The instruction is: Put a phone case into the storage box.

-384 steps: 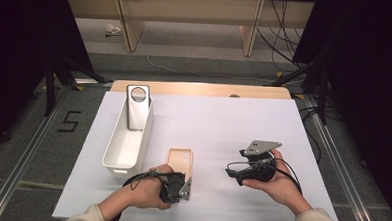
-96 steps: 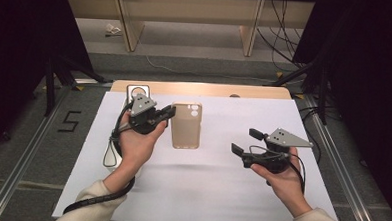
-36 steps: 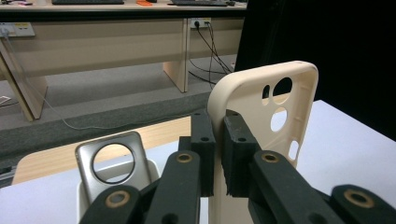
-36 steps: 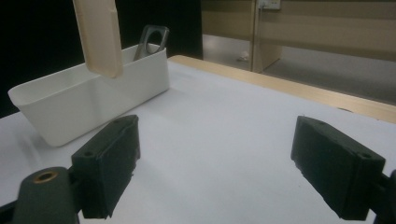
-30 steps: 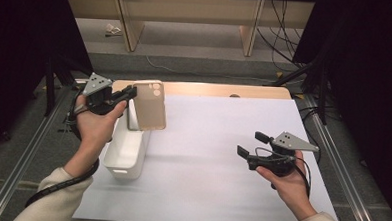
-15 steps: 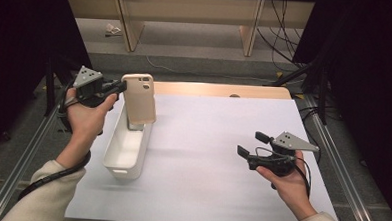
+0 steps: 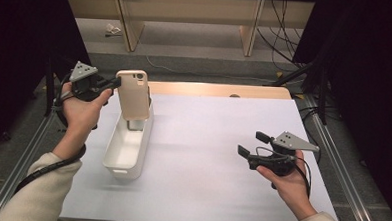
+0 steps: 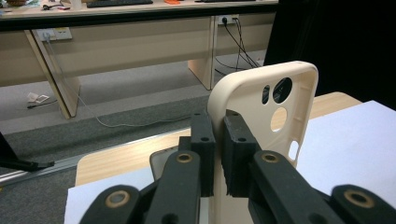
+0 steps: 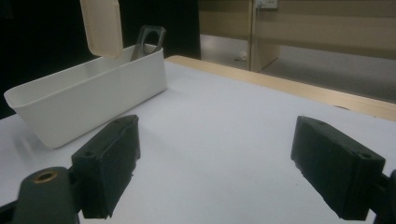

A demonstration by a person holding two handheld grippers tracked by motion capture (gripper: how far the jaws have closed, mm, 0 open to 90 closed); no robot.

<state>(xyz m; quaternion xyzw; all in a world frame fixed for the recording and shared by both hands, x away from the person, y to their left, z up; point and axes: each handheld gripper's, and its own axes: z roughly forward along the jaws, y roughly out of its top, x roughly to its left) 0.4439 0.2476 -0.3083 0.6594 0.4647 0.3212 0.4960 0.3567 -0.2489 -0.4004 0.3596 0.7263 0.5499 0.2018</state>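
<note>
Carried leftward since earlier, the phone case [image 7: 133,94] stands upright over the white bin [image 7: 127,147], camera cutout uppermost, pinched edgewise by the left gripper [image 7: 116,81].

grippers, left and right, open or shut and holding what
left gripper: shut on the beige phone case, above the white bin.
right gripper: open, holding nothing.

Matt beige plastic phone case [image 7: 132,94]

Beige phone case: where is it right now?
In the high view the beige phone case stands upright at the table's left, clamped by the left gripper above the far end of the white bin.
</note>
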